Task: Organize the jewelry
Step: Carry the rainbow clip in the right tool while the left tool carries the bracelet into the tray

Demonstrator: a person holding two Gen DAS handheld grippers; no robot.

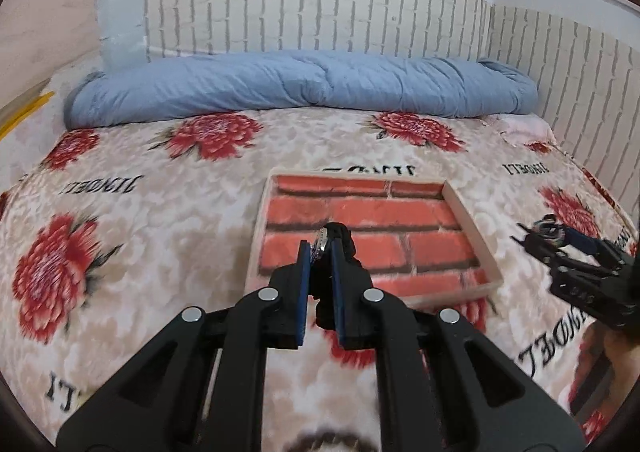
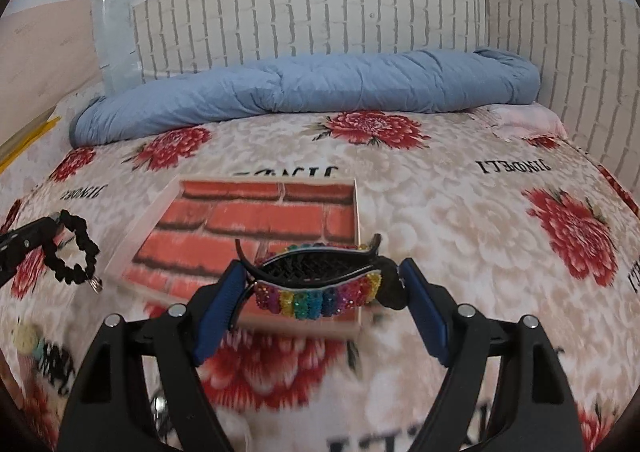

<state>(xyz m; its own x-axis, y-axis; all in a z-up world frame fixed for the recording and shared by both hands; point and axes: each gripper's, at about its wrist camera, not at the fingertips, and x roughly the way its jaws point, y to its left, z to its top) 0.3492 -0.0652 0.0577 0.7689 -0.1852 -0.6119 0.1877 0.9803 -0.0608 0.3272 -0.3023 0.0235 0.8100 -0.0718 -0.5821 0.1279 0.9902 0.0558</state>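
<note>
My left gripper (image 1: 319, 246) is shut on a black beaded bracelet (image 1: 340, 242), which hangs between the blue pads above the near part of the tray. From the right wrist view the bracelet (image 2: 76, 252) dangles as a loop with a small metal charm, left of the tray. The shallow wooden tray (image 1: 472, 228) has a red brick-pattern lining and lies on the bed. My right gripper (image 2: 320, 286) stands wide, its pads pressing the two ends of a black hair clip with rainbow beads (image 2: 320, 298), above the tray's near right corner (image 2: 357, 211). The right gripper (image 1: 556, 240) also shows at the right edge.
The bed has a floral bedspread (image 1: 120, 232). A rolled blue duvet (image 1: 300, 83) lies along the far side against a white brick-pattern wall (image 1: 320, 3). Small pale items (image 2: 24, 338) lie on the bedspread at the lower left of the right wrist view.
</note>
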